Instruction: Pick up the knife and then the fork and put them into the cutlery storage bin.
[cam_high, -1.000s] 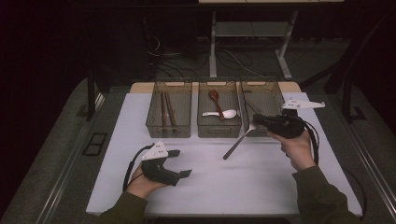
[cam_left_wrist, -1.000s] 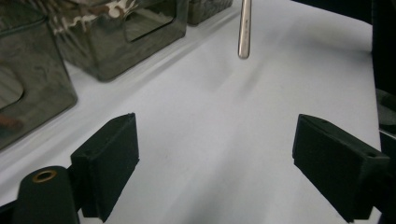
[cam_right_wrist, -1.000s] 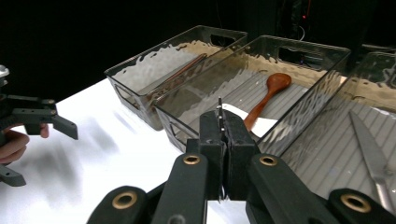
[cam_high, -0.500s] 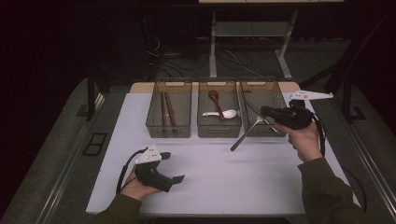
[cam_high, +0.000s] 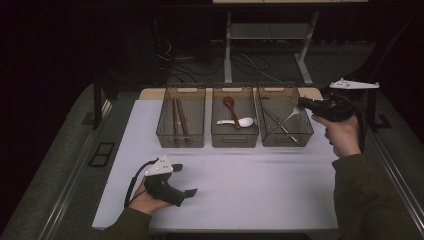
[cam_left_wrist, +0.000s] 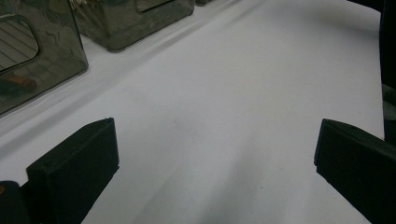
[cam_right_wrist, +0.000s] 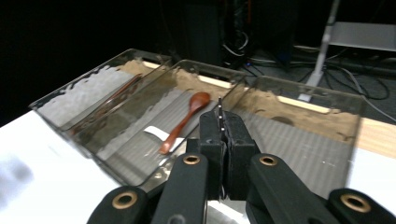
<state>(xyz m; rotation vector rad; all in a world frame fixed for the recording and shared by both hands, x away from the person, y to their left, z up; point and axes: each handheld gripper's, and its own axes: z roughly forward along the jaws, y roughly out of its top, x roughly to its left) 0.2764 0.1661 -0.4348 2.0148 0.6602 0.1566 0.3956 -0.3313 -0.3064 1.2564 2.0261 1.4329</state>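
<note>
The right gripper (cam_high: 306, 103) holds a thin metal fork (cam_high: 289, 117) clamped over the right-hand clear plastic bin (cam_high: 285, 136), while the left gripper (cam_high: 188, 192), jaws just opened wide and empty, rests on the white table (cam_high: 260, 185).

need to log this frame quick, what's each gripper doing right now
left gripper: open, nothing between its jaws, low over the white table.
right gripper: shut on a metal fork over the right-hand bin.
</note>
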